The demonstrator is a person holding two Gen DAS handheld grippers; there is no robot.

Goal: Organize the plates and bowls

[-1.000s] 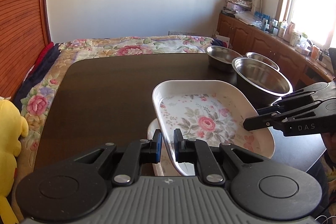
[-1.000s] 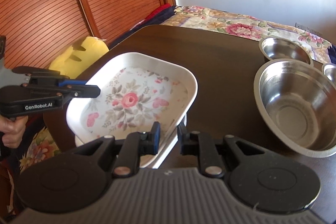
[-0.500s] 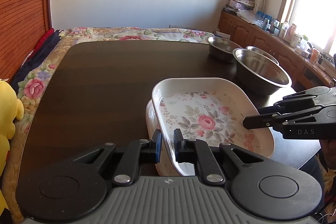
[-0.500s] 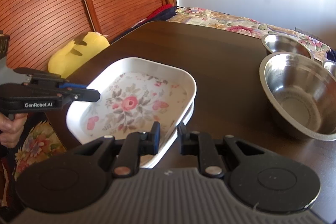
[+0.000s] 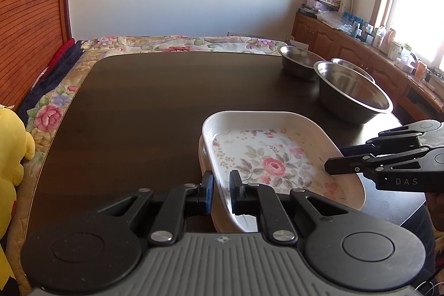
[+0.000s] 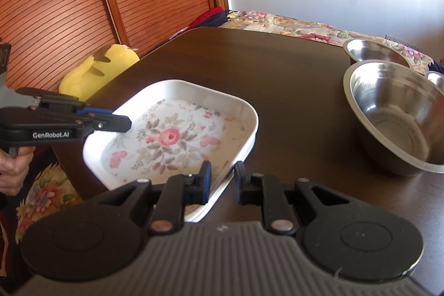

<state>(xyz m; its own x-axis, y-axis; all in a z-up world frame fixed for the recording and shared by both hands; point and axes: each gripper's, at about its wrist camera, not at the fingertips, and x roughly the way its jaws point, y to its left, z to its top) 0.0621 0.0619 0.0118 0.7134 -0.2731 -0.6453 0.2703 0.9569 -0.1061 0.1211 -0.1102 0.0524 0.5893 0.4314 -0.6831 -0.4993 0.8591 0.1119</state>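
— Both grippers, are we gripping anything?
— We're clamping the floral plate (image 5: 277, 157) with the left gripper (image 5: 221, 192) and right gripper (image 6: 222, 181), holding it over another plate (image 6: 222, 185) at the table (image 5: 152, 107) edge.

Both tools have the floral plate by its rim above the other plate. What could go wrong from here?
1. The left tool and right tool each pinch only a thin edge of the floral plate; uneven hands could tilt or drop it.
2. It sits skewed over the lower plate, so it may land askew.
3. The big steel bowl stands close by; a swing could knock it.
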